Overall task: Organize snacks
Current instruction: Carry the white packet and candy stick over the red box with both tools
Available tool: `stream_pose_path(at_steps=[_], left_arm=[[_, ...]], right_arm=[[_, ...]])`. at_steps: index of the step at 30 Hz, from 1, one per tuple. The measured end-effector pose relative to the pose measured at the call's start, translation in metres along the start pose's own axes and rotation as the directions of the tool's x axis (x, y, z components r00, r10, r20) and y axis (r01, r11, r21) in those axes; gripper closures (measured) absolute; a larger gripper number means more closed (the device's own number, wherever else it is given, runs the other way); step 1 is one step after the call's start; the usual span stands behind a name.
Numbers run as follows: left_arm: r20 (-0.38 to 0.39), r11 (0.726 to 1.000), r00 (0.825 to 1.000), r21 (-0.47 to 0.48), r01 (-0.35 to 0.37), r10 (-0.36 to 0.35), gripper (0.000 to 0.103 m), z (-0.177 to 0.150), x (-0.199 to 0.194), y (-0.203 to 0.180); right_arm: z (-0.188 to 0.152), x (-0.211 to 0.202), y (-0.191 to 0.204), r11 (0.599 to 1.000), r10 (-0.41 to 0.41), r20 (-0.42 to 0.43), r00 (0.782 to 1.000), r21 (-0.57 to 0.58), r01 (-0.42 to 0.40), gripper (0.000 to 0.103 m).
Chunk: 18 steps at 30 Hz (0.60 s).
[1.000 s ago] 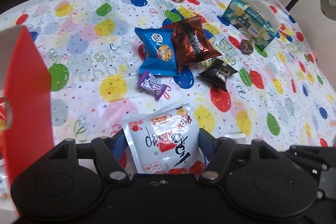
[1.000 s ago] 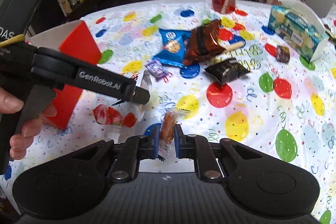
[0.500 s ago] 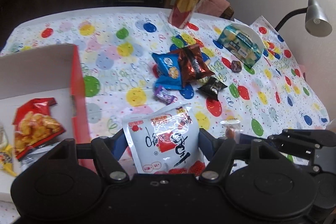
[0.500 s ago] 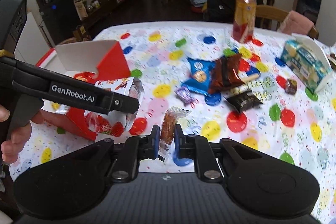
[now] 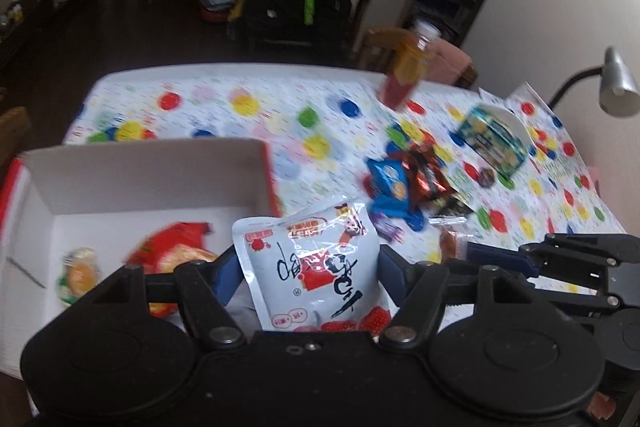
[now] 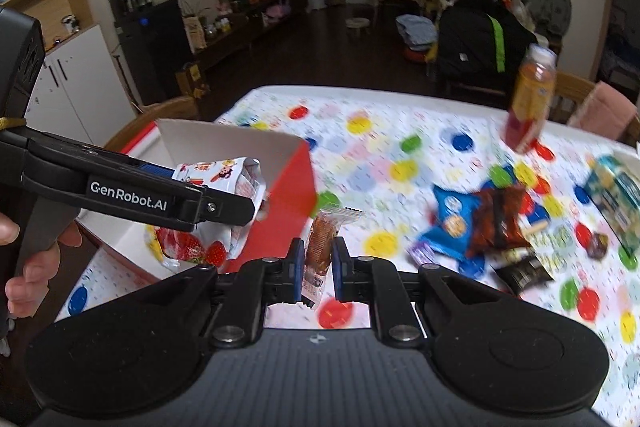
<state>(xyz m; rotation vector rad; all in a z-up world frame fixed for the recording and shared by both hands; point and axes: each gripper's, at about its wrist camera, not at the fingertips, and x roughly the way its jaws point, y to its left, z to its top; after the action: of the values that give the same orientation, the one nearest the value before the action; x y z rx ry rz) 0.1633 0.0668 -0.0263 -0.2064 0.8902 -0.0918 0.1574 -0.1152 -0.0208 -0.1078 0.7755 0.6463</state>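
White and silvery, the strawberry pouch [image 5: 316, 267] sits pinched in the left gripper [image 5: 306, 275], held above the near edge of the white-lined box [image 5: 140, 171]; its lower end is hidden by the gripper body, and the red packet [image 5: 176, 255] inside the box is blurred. From the right wrist, the right gripper [image 6: 316, 267] pinches a small orange-brown sachet [image 6: 320, 247] above the tablecloth [image 6: 400, 163]; the loose snacks [image 6: 472, 223] beyond are smeared.

Motion-blurred snack pile [image 6: 476, 227] and bottle [image 6: 530, 103]; white pouch's [image 5: 316, 263] base hidden behind left hand-held gripper [image 5: 308, 267].
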Motion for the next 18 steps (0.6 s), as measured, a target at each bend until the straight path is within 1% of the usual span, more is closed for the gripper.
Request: stream_pose_path(at_steps=[7,18], left_arm=[[0.031,0.997,0.997,-0.046,-0.064,0.066,0.035,0.005,-0.018,0.047],[0.006,0.985,0.988,-0.08,-0.154,0.155,0.035,0.006,-0.021,0.113]], right_arm=[[0.02,0.018,0.035,0.998,0.036,0.007,0.999,-0.047,-0.036,0.089],[0.041,0.055,0.081,0.993,0.081,-0.016,0.997,-0.08,-0.082,0.089]])
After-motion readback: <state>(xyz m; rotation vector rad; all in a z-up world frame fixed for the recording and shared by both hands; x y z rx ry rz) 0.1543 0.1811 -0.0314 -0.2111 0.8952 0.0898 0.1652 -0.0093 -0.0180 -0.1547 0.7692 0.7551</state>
